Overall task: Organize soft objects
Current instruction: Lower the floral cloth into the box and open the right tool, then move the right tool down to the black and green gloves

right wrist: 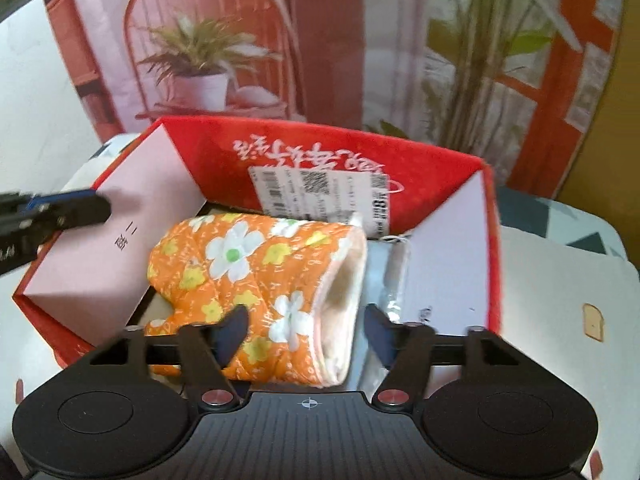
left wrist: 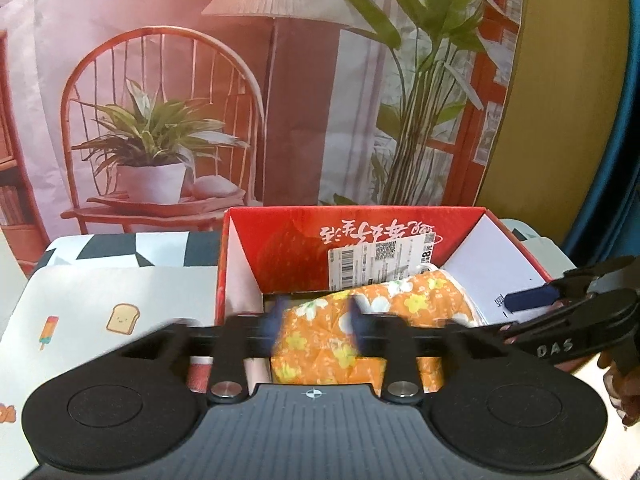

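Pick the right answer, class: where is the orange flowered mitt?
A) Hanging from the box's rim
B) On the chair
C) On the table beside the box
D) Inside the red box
D: the mitt lies on the floor of the red box, its walls standing around it.

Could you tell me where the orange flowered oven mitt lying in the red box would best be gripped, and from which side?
Probably at the cuff end of the oven mitt, coming from above. The mitt lies flat on its side in the red box, whose walls block a level approach, and the pale-lined cuff gapes open at the right, offering a thin edge that one finger could slip inside to pinch.
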